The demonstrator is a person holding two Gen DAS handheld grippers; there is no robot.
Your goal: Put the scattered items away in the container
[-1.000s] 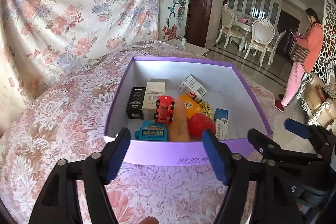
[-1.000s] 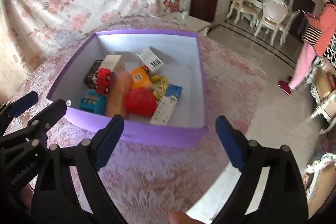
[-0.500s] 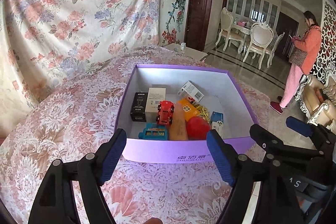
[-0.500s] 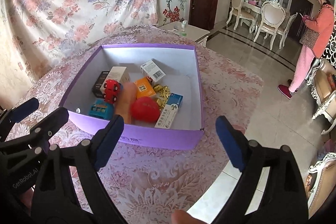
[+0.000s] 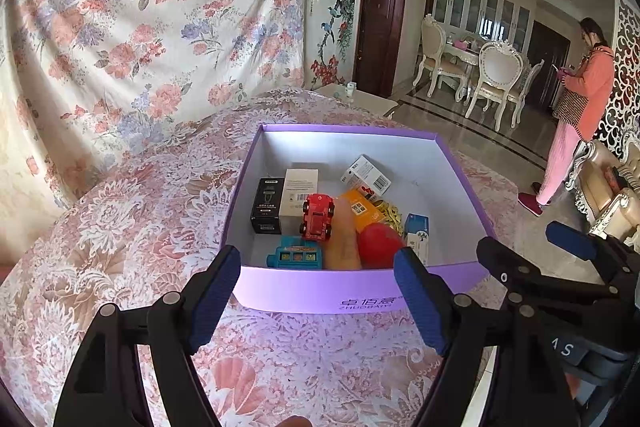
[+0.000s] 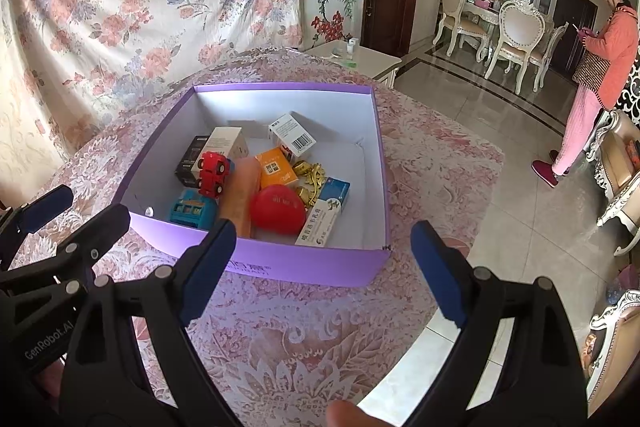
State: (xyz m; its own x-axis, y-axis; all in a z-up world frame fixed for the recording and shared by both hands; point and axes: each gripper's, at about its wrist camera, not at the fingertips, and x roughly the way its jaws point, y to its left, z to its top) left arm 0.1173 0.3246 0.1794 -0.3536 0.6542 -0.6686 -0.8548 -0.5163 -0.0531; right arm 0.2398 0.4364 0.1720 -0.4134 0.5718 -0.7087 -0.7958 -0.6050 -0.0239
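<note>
Purple box point(image 6: 304, 263): items gathered inside for tidiness. Left gripper point(image 5: 318, 291), right gripper point(image 6: 322, 267): held apart, empty, nothing left to grasp.

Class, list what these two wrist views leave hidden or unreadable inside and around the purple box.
- Left wrist view: the box's near wall hides the blue toy bus's lower part.
- Right wrist view: the red toy car covers part of the black carton.
- Both views: print on the white carton is too small to read.
- Table: near edge cut off by both grippers.
</note>
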